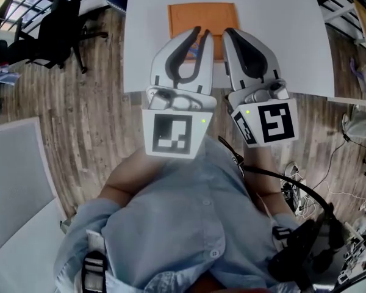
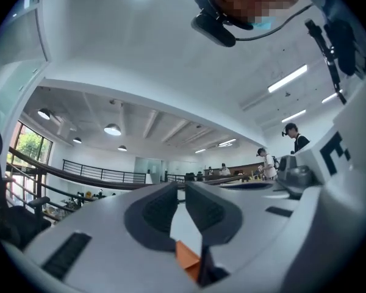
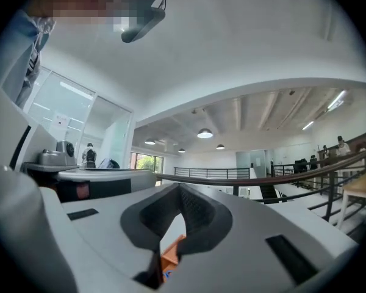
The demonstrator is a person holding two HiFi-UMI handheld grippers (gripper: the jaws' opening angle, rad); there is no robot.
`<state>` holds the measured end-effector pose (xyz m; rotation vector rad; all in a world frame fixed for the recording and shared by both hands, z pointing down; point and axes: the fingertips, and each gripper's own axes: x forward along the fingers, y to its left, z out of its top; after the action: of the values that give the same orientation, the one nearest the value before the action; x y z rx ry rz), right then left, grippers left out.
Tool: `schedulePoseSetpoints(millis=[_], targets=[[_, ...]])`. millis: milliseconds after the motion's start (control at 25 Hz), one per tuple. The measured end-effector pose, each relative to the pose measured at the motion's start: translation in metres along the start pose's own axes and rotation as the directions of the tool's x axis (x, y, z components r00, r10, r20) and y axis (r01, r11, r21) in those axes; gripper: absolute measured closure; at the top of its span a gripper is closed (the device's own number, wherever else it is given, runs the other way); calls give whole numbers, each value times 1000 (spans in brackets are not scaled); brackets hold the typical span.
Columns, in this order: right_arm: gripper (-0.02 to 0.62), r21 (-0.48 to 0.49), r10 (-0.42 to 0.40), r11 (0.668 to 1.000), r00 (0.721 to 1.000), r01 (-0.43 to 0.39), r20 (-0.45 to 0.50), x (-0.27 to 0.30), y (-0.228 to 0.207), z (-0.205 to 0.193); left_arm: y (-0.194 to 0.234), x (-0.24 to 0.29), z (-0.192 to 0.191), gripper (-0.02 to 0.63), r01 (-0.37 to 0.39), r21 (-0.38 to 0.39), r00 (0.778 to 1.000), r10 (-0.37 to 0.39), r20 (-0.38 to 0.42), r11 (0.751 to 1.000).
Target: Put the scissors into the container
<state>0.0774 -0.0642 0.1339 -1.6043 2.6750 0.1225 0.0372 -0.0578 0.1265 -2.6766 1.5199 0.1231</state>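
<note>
Container [image 1: 202, 14] on table [image 1: 280, 35], chair [image 1: 61, 23] leftward

I read desk [image 1: 146, 35] smooth matt white, floor [image 1: 91, 102] grained wood planks. Left tool [image 1: 201, 35], right tool [image 1: 227, 34]: matt plastic shells.

Orange container [image 1: 198, 17] lies flat on white table [image 1: 280, 35].

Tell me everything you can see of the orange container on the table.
The orange container is a flat, matte rectangle lying on the white table. The left claw and right claw hang over its near part, hiding it; whether they touch it is unclear. Its contents cannot be made out.
</note>
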Motion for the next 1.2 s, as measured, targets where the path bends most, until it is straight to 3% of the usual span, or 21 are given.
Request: schedulePoseSetpoints(millis=[400,1200], targets=[[584,-56,-49,997,996,54,77,-10,-5,26,-4,0,18,561,-4,30,998,3,62,1000],[584,-44,-71,996,994,75,88,-13,-12,27,-6,10,18,561,-5,41,999,3,52,999]])
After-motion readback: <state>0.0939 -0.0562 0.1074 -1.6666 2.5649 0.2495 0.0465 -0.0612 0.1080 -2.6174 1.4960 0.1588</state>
